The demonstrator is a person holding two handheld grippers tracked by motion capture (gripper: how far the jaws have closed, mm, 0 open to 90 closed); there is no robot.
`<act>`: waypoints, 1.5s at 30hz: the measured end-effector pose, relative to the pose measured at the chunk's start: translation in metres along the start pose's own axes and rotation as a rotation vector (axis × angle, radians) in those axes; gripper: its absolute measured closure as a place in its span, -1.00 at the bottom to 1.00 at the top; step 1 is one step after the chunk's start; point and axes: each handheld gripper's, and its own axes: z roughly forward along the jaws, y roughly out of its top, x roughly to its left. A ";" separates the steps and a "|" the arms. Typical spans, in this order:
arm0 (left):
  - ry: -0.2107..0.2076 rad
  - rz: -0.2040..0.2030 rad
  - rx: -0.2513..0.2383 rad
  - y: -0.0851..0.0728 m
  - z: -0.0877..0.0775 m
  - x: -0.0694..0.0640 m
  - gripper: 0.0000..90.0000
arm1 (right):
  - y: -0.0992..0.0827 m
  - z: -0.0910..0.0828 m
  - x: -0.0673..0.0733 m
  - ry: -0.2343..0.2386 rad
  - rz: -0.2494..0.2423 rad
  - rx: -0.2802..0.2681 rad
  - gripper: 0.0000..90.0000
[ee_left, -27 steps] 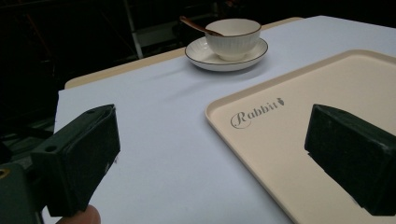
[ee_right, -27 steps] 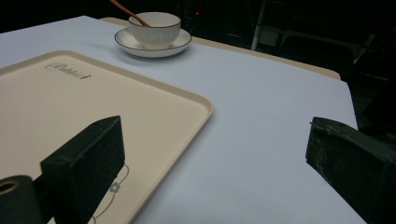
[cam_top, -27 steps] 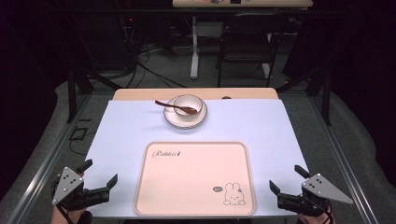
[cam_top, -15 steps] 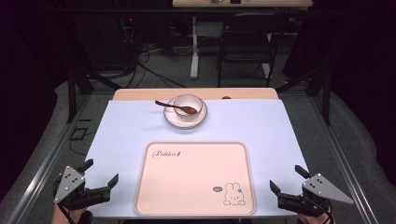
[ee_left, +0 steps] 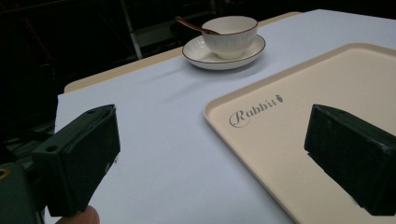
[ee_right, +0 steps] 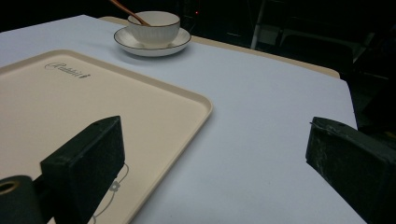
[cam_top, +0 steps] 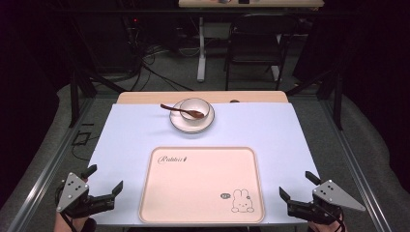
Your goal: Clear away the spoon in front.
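High view: your left gripper (cam_top: 105,187) sits at the near left corner of the worktop (cam_top: 145,140), jaws spread wide and holding nothing. Your right gripper (cam_top: 299,187) sits at the near right corner, jaws likewise wide apart and empty. Between them lies a cream tray (cam_top: 193,203) with a rabbit drawing at its near right corner and script lettering at its far left. Beyond the tray, near the far edge, a white bowl (cam_top: 195,107) stands on a saucer (cam_top: 180,124); a brown spoon (cam_top: 182,110) rests in the bowl, its handle pointing left over the rim. A dark chair (cam_top: 255,46) stands on the floor behind the worktop.

Left gripper view: your left gripper (ee_left: 210,154) shows its two black jaws far apart, nothing between them. The right jaw hangs over the tray (ee_left: 327,84); the left jaw is over the bare lilac cover. Bowl (ee_left: 229,31), saucer (ee_left: 201,55) and spoon (ee_left: 194,25) are well ahead.

Right gripper view: your right gripper (ee_right: 215,154) has its jaws wide and empty, the left one over the tray (ee_right: 70,107) by the rabbit drawing. Bowl (ee_right: 154,27) on saucer (ee_right: 180,43) lies far ahead, spoon (ee_right: 128,11) handle leaning left.
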 end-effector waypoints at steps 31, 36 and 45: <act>-0.053 -0.009 0.042 0.024 0.046 -0.007 -1.00 | 0.000 0.000 0.000 -0.003 0.001 0.002 -0.92; -0.061 -0.005 0.051 0.028 0.057 -0.008 -1.00 | 0.000 0.000 0.000 -0.003 0.001 0.002 -0.92; -0.061 -0.021 0.054 0.037 0.079 -0.005 -0.99 | 0.000 0.000 0.000 -0.002 0.001 0.002 -0.92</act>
